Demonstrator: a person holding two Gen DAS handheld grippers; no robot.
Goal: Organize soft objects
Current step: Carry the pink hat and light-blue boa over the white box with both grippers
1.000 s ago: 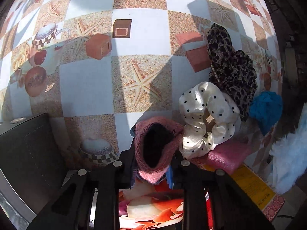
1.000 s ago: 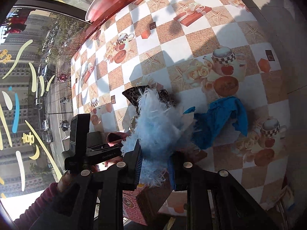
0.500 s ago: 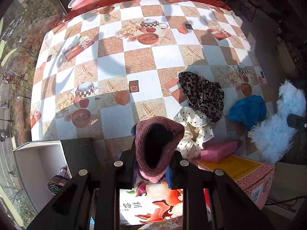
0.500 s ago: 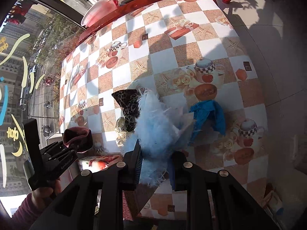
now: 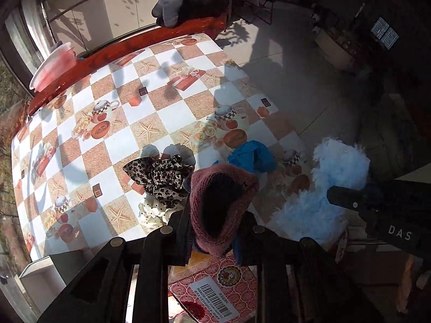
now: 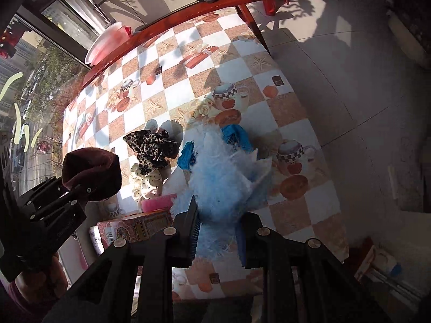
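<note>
- The left gripper [image 5: 215,231] pinches a pink knitted loop [image 5: 221,204], lifted clear of the table
- The right gripper [image 6: 218,231] is clamped on a pale blue fluffy piece [image 6: 226,183], also held in the air
- Below and beyond both lie a blue cloth [image 5: 250,157], a leopard-print scrunchie [image 5: 159,175], a cream polka-dot scrunchie [image 6: 146,181] and a pink item [image 6: 159,202]
- Nearest the grippers, a red patterned box [image 5: 215,288] with a barcode
- All rest on a checked tablecloth [image 5: 167,113] printed with starfish and teacups, in sunlight
- At the far edge, a red wooden rim [image 6: 188,13], a pink bowl [image 6: 107,44], windows; grey floor to the right
</note>
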